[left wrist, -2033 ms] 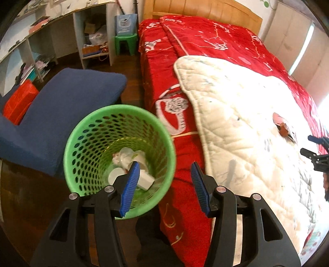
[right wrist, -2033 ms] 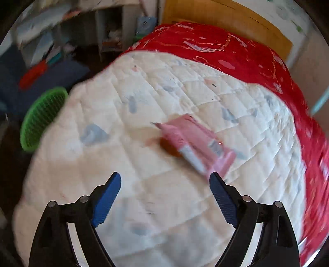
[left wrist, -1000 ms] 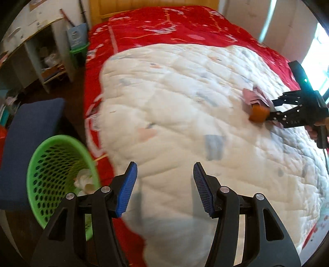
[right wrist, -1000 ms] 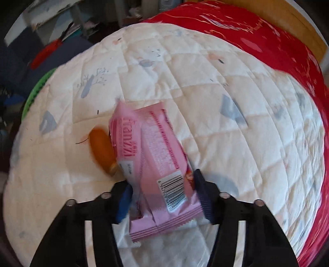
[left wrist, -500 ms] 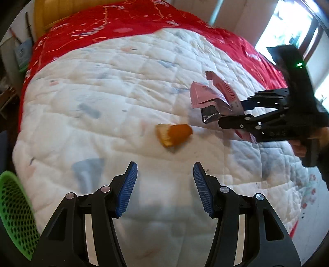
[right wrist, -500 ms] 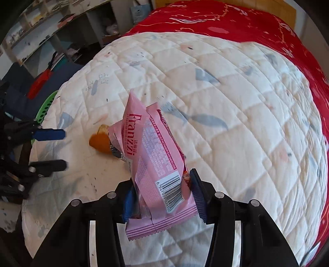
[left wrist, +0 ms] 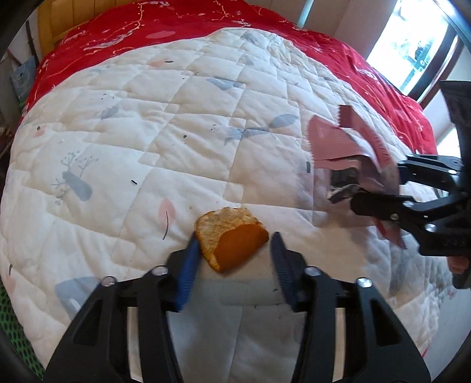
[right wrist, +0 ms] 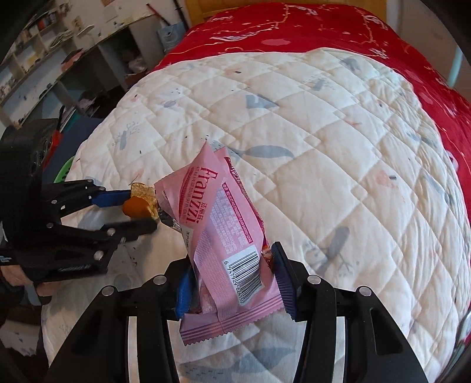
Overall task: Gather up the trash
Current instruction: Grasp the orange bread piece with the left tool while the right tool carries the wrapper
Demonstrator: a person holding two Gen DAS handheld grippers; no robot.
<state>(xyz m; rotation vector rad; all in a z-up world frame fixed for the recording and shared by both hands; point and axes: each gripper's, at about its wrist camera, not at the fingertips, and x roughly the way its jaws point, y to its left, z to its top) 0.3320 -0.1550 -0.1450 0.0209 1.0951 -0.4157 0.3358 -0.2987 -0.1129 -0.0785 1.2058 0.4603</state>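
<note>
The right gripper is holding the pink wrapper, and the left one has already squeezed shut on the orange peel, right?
Not quite. In the left wrist view the left gripper has its jaws open around the orange peel, not shut on it. The right gripper does hold the pink wrapper.

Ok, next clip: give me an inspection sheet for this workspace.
Surface: white quilt over a red bedspread.
Job's things: pink wrapper lifted; orange peel on the quilt; green basket edge beside the bed.
Clutter: shelves with odds and ends.
Grippers: right gripper shut on the wrapper; left gripper open around the peel.
Cables: nothing seen.
Surroundings: window, wooden headboard.
</note>
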